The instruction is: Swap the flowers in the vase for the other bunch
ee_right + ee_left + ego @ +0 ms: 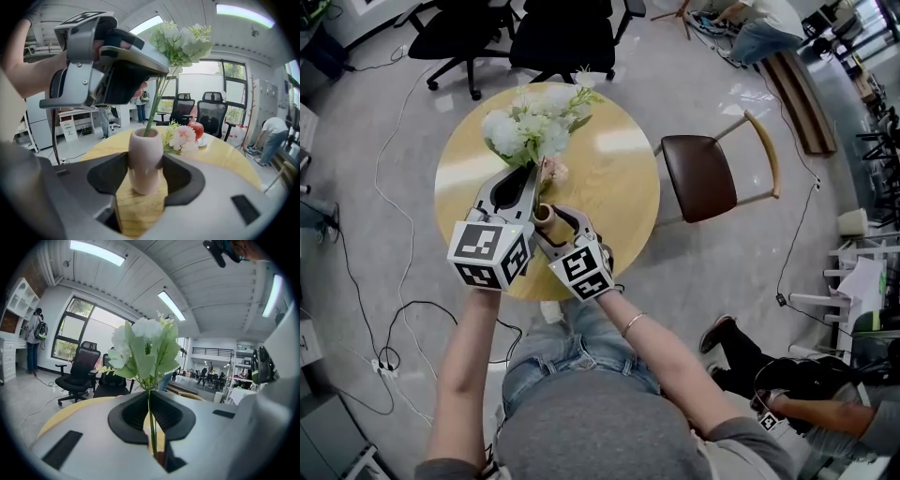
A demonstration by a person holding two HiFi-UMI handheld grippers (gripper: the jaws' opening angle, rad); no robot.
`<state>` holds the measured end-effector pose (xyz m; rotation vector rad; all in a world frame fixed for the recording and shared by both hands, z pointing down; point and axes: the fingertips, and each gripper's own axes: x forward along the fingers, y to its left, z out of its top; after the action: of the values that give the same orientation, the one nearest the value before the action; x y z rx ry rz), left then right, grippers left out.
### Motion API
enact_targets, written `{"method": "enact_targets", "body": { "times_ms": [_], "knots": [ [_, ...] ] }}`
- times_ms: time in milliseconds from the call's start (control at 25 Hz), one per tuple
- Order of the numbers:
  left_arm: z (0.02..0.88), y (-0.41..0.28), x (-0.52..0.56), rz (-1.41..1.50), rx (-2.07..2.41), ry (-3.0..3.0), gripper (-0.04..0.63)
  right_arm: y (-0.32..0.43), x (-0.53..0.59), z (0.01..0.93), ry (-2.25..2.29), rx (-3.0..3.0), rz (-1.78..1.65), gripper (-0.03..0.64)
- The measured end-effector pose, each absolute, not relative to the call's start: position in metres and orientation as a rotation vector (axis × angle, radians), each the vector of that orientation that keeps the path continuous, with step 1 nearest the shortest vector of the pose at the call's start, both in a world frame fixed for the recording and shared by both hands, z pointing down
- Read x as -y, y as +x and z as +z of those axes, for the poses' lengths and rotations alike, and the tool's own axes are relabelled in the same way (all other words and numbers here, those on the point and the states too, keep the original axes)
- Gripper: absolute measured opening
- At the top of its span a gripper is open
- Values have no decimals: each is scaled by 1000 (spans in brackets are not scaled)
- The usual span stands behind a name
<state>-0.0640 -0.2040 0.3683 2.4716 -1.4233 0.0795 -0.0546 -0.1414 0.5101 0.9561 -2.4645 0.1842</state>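
The white flower bunch (530,127) (147,348) (183,40) stands over the round wooden table (619,187). My left gripper (534,178) (150,397) (161,68) is shut on its thin green stem (151,420) (154,110). The stem's lower end reaches into the mouth of the small pale pink vase (546,215) (145,150). Around the vase's body is my right gripper (551,221) (146,165), shut with both pads against its sides; the vase is upright on the table. A pink flower bunch (553,172) (183,138) lies on the table just behind the vase.
A red apple (198,129) on a plate sits further back on the table. A brown chair (703,173) stands to the table's right, black office chairs (516,37) behind it. Cables (389,309) run across the floor at left. A person's legs (750,361) show at lower right.
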Motion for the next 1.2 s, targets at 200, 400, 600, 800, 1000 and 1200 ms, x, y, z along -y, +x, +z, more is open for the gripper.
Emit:
{"method": "enact_targets", "body": {
  "times_ms": [200, 400, 600, 800, 1000, 1200],
  "knots": [
    [369, -62, 200, 110, 1393, 2461, 31, -55, 147, 504, 962, 2462, 190, 239],
    [382, -61, 185, 136, 1370, 2455, 37, -55, 139, 511, 969, 2460, 185, 239],
    [387, -61, 176, 158, 1357, 2445, 41, -56, 134, 512, 977, 2469, 203, 239],
    [391, -61, 173, 186, 1342, 2434, 51, -58, 134, 511, 984, 2466, 211, 239],
    [397, -56, 165, 214, 1336, 2441, 52, -55, 131, 514, 994, 2463, 210, 239],
    [404, -59, 160, 245, 1347, 2410, 52, -55, 130, 514, 996, 2462, 212, 239]
  ]
}}
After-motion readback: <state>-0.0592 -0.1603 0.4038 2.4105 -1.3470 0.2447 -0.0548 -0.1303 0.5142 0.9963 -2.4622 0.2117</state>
